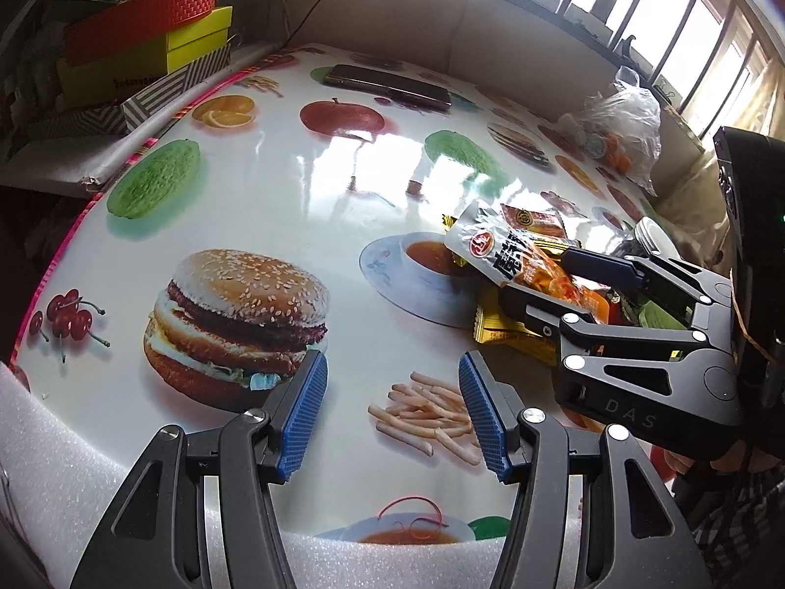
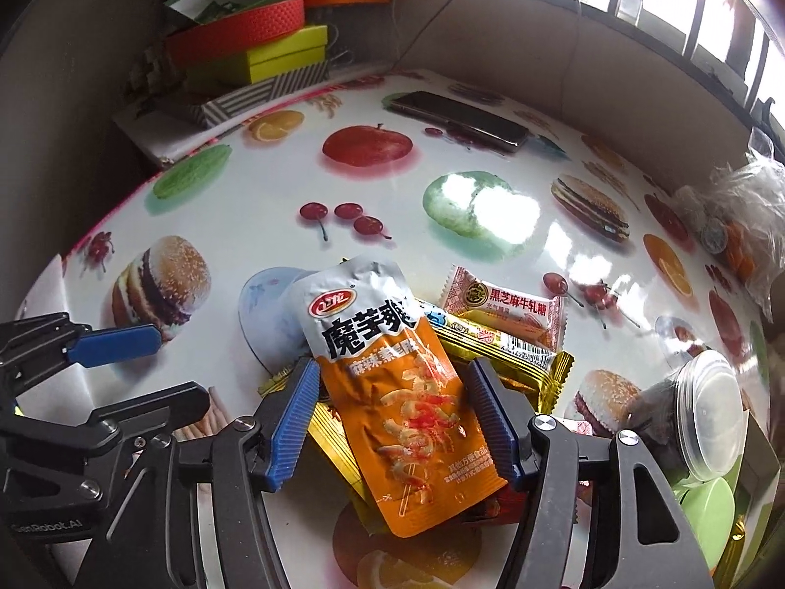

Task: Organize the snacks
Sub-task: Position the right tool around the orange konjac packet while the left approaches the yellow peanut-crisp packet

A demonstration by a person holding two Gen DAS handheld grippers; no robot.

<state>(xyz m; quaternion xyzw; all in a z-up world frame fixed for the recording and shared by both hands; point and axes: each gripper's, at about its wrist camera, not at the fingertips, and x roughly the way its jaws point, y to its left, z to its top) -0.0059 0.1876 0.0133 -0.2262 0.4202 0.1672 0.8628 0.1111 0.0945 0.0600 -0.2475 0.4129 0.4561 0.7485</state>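
Note:
A silver and orange snack packet [image 2: 373, 324] lies on top of a small pile of snacks on the food-print tablecloth [image 2: 274, 186]. The pile holds gold wrappers [image 2: 520, 361] and a pink-white candy bar [image 2: 510, 309]. My right gripper [image 2: 392, 368] is open, its blue pads either side of the packet with small gaps showing. In the left wrist view the same packet [image 1: 495, 245] sticks up between the right gripper's fingers [image 1: 593, 262]. My left gripper [image 1: 392, 363] is open and holds nothing, hovering over printed fries to the left of the pile.
A dark phone [image 1: 387, 83] lies at the far side of the table. Stacked gift boxes [image 1: 147, 39] stand off the back-left edge. A clear plastic bag [image 1: 618, 132] of items sits at the right. A lidded clear jar [image 2: 696, 417] lies right of the pile. White foam [image 1: 49, 441] lines the near edge.

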